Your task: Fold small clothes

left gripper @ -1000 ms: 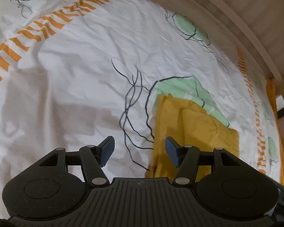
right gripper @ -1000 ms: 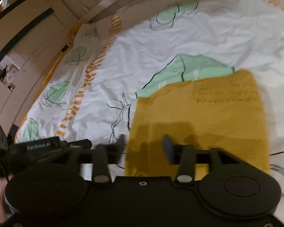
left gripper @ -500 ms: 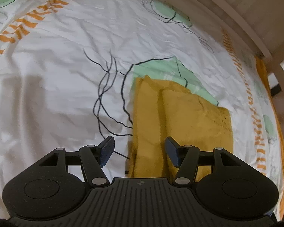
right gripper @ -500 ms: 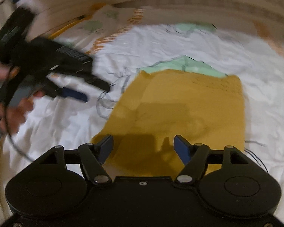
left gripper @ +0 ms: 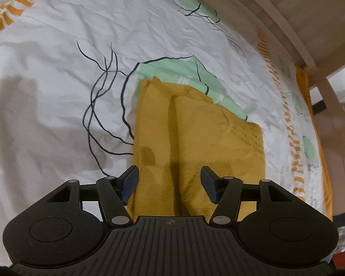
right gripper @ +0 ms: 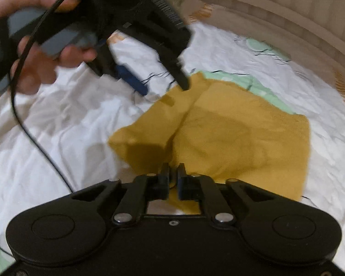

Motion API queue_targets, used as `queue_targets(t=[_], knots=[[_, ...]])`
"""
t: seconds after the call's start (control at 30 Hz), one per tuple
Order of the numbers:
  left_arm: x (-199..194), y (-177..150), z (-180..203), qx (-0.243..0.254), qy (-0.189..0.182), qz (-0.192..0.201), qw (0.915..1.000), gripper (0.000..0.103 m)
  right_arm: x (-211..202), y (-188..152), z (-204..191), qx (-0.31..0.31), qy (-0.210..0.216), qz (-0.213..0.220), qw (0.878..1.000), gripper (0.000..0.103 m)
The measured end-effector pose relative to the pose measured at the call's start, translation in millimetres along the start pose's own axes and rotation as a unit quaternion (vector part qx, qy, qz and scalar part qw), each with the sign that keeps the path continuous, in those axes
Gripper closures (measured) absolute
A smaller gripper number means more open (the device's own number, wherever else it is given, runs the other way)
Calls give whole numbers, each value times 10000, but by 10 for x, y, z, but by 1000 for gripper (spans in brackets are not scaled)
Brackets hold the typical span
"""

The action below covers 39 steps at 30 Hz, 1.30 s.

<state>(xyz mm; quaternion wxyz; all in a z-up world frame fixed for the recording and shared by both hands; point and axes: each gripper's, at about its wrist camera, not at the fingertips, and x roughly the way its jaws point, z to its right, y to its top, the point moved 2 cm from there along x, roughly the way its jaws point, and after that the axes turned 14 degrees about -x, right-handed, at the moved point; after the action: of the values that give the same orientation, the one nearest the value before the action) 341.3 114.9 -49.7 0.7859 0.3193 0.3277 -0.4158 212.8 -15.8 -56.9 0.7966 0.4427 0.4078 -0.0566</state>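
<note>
A small mustard-yellow knitted garment (left gripper: 195, 138) lies folded on the white patterned bed sheet; it also shows in the right wrist view (right gripper: 230, 138). My left gripper (left gripper: 170, 185) is open, its fingers straddling the garment's near edge just above it. In the right wrist view the left gripper (right gripper: 163, 87) appears over the garment's far left corner, held by a hand. My right gripper (right gripper: 172, 179) is shut on the garment's near edge, with a fold of the cloth pinched between its fingers.
The sheet (left gripper: 57, 92) has green leaf prints, black lines and orange stripes. A wooden bed frame (left gripper: 287, 23) runs along the far side. A black cable (right gripper: 30, 133) hangs from the left gripper across the sheet.
My right gripper has closed on the garment's near edge. My left gripper has moved right and forward over the garment and stays open.
</note>
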Motion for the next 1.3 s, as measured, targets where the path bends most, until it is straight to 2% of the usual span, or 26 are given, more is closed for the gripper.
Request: queue_targets(t=[0.13,0.27,0.43,0.6,0.73,0.83,0.87,0.9,0.97,1.0,1.17,1.3], knots=[[75,-9,25,-112,-177,-141,9997,46,-168,-30,312,659,-161,332,9971,93],[215,-50,76,-183,-371,-355,9985,46,-246,-81,536,1025,-93,390,9939,93],[420,-110,76,-429,-484,-553,9964,46,-285,-150,624,1166,-36,406,9923,93],[533,-93,103,-471,-636,-552,9953,46,-267,-206,624,1197,118,421,9919,93],[624,-18,143,-592,-934,-596,9921,46,-253,-219,553,1160,273,443,9919,91],[700,58,133,-703,-1021,-640,9902,46,-259,-229,483,1095,297,526,9922,83],[730,84,131,-717,-1049,-674,9896,46,-263,-235,458,1085,290,545,9922,76],[746,100,132,-722,-1070,-701,9892,46,-268,-241,427,1067,287,552,9923,59],[763,141,151,-699,-1099,-728,9888,46,-281,-250,356,950,238,625,9932,38],[759,160,161,-674,-1100,-719,9890,46,-299,-255,306,825,177,669,9942,33],[749,238,243,-462,-1075,-618,9912,46,-278,-231,16,20,19,645,9979,34],[804,269,294,-378,-1082,-689,9910,46,-215,-213,-119,-423,-68,591,9973,34]])
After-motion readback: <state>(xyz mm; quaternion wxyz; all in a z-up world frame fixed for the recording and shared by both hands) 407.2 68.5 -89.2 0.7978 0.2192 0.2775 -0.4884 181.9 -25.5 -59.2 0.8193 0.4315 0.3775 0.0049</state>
